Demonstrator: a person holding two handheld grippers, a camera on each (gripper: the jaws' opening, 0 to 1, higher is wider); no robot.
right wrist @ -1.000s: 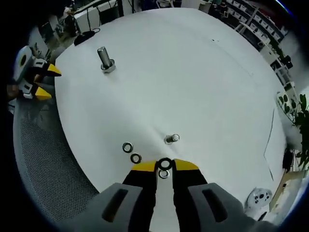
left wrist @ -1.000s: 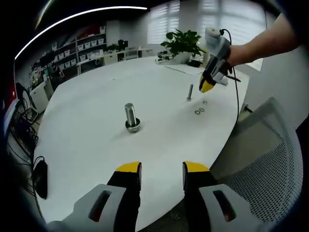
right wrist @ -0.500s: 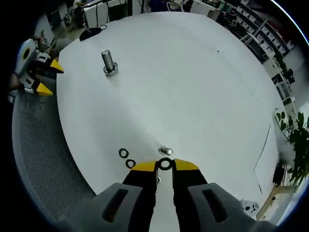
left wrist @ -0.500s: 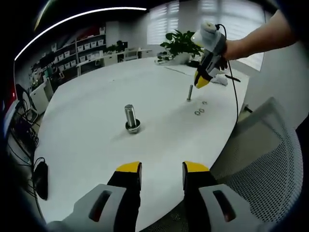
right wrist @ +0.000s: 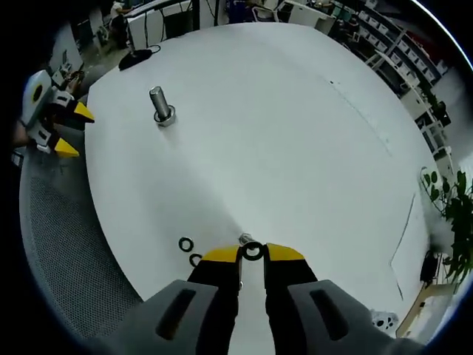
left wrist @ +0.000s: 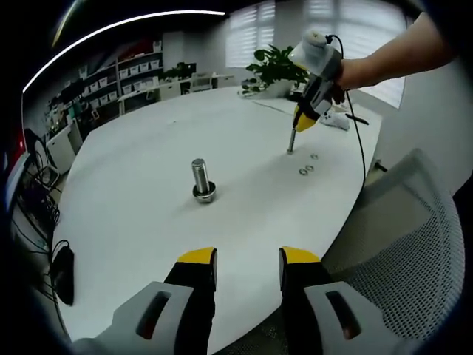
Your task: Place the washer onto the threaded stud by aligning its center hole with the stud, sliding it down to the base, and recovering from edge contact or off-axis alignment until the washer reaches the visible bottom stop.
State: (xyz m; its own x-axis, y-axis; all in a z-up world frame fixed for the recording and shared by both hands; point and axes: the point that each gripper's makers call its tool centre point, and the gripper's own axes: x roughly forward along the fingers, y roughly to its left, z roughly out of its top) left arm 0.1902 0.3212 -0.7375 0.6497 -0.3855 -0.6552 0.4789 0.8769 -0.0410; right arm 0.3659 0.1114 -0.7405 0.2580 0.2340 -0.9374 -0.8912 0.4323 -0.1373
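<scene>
We had the wide white counter (right wrist: pixel 295 126) spread ahead of both tools. Out in front of our left tool (left wrist: pixel 247 257), whose jaws stood apart and bare, a stout bolt (left wrist: pixel 201 180) stood upright, head down, well apart from our work; from the right tool (right wrist: pixel 252 254) that same bolt lay far off toward the upper left. Our right tool had its jaws drawn narrow on the washer (right wrist: pixel 253 251), a dark ring pinched by its rim between the yellow tips. The threaded stud (right wrist: pixel 244 239) stood just beyond those tips, a little to their left, so the washer hung near its top but not yet threaded on. Two spare washers (right wrist: pixel 190 251) lay flat on the counter to the left of the right tool.

We judged the washer light, thin, rigid and slick metal, liable to pivot or slip in a rim pinch. The outer edge seemed the only sensible hold, since it left the centre hole free; we expected it to catch on the threads if tilted
</scene>
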